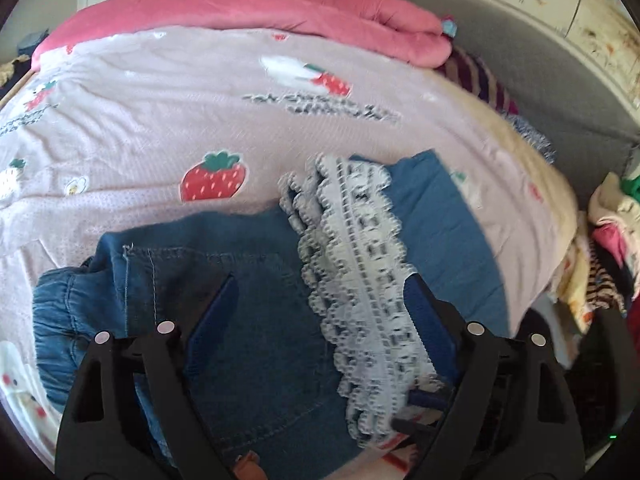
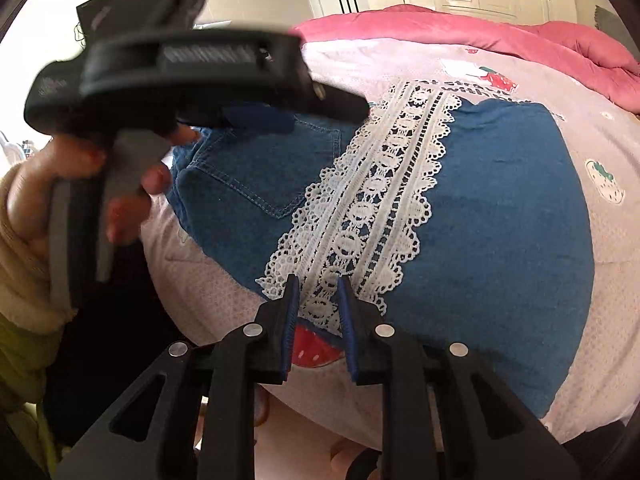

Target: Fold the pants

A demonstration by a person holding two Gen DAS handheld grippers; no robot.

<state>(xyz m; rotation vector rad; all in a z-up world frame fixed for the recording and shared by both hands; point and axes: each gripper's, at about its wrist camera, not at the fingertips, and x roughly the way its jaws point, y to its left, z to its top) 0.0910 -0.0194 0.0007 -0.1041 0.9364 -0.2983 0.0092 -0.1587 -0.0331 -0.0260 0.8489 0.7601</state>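
The left gripper [image 1: 320, 292] is spread wide over the pants [image 1: 240, 300], its fingers straddling the back pocket and the lace hem [image 1: 360, 264]. The right gripper [image 2: 318, 300] is parted narrowly, its tips at the near end of the lace [image 2: 372, 200], holding nothing. The pants lie folded flat near the front edge of the bed [image 1: 140, 120], with a pink quilt [image 1: 260, 8] at the far edge.
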